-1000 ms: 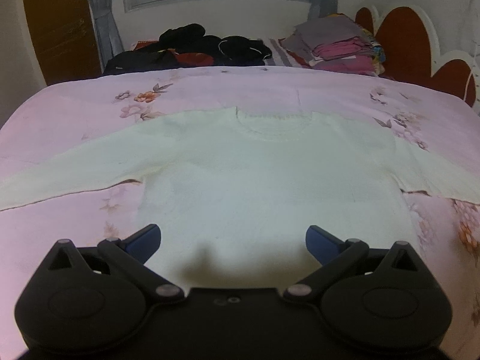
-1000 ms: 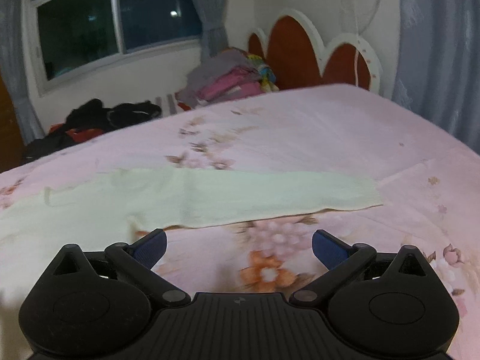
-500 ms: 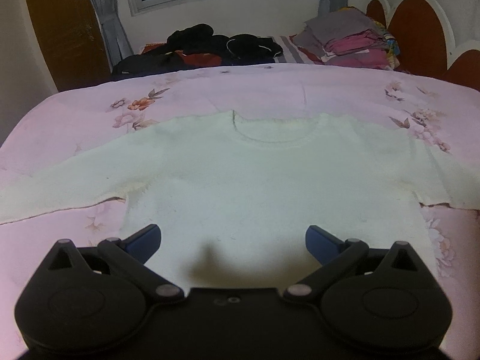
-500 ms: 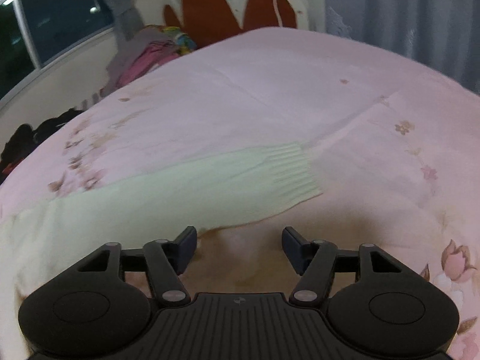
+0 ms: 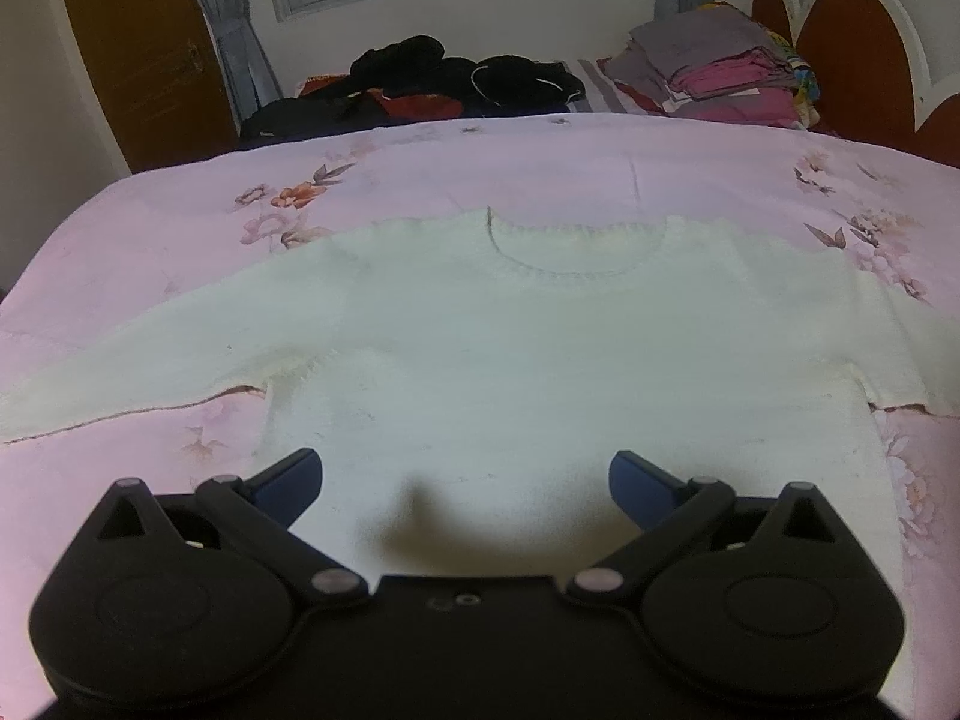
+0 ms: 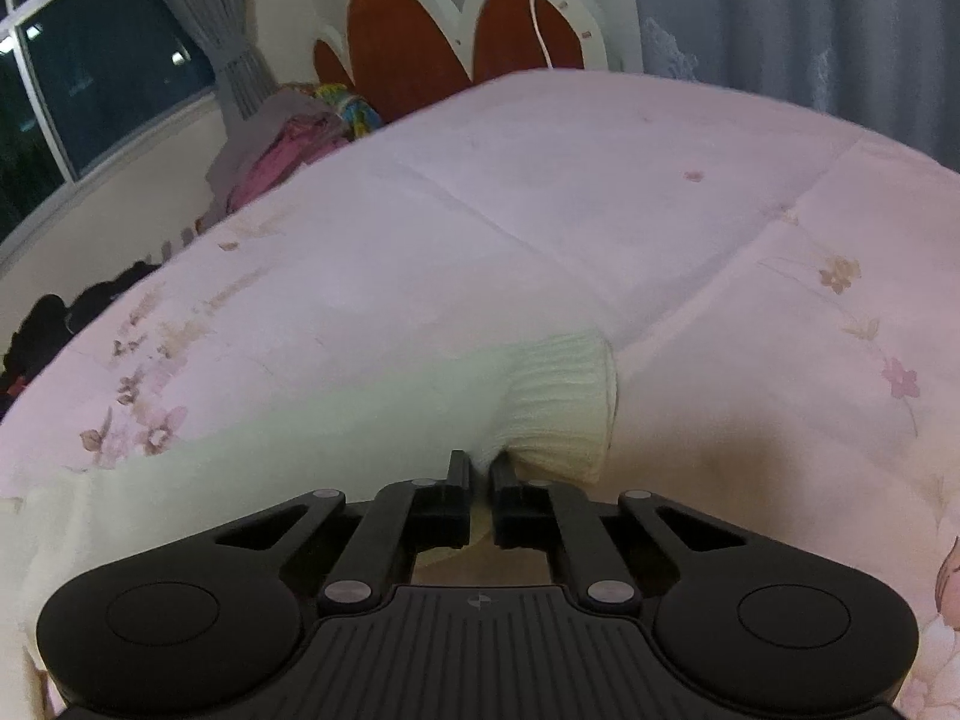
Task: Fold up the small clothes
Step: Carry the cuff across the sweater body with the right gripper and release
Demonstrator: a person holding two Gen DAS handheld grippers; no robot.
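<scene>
A pale cream sweater [image 5: 510,348] lies flat on the pink floral bedspread [image 5: 540,162], neckline away from me and both sleeves spread sideways. My left gripper [image 5: 462,468] hovers open over the sweater's lower body, with nothing between its blue-padded fingers. In the right wrist view the sweater's right sleeve [image 6: 360,408] runs in from the left. My right gripper [image 6: 480,462] has its jaws closing on the near edge of the ribbed cuff [image 6: 564,396]; the cloth is pinched between the pads and bunches into a fan.
A heap of dark clothes [image 5: 456,84] and a folded stack of grey and pink garments [image 5: 720,72] lie at the far side of the bed. A red and white headboard [image 6: 408,54], a grey curtain [image 6: 810,18] and a wooden door [image 5: 138,48] border it.
The right gripper swung to the sleeve end, dropped onto the cuff and went from wide open to shut on it. The left gripper edged slightly forward over the sweater, still open.
</scene>
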